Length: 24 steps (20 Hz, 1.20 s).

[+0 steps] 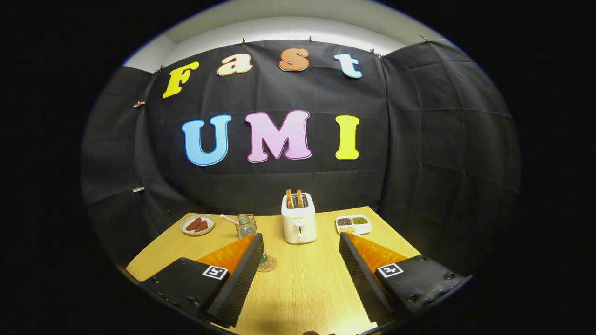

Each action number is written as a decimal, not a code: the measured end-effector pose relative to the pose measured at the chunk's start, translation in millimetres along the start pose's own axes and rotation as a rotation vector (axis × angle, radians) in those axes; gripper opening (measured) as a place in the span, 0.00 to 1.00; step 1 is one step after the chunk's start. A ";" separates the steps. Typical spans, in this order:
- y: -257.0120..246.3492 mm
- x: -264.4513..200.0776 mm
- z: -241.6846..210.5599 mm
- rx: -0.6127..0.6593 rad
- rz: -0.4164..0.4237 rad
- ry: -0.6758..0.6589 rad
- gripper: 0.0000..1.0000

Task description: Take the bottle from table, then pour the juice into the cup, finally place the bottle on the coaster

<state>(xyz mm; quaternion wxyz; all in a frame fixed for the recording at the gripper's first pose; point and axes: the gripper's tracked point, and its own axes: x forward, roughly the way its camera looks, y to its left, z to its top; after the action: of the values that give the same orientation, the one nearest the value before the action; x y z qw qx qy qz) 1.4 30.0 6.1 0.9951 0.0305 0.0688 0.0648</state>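
Bottle [263,257] on round coaster [269,264], gripper [301,243] jaws apart, empty

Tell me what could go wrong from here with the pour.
The gripper is open, holding nothing. The round woven coaster and something on it sit half hidden behind the left finger, so a blind approach could knock it over. The clear glass cup with a straw stands close beside the white toaster, leaving little room to tilt a bottle.

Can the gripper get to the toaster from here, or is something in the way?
Probably yes. The gripper is open, with bare table between its fingers, and the toaster stands straight ahead beyond the tips. The glass cup sits off to one side, clear of that line.
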 end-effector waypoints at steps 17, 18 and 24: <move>22.4 23.6 -0.4 -0.051 0.061 0.004 1.00; 23.0 23.5 -1.7 -0.051 0.065 0.005 1.00; 14.4 34.6 -13.2 -0.050 0.059 0.024 1.00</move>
<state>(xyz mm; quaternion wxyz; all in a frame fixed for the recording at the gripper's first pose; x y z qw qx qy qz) 31.7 49.5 -10.5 0.9922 0.0071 0.0784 0.0964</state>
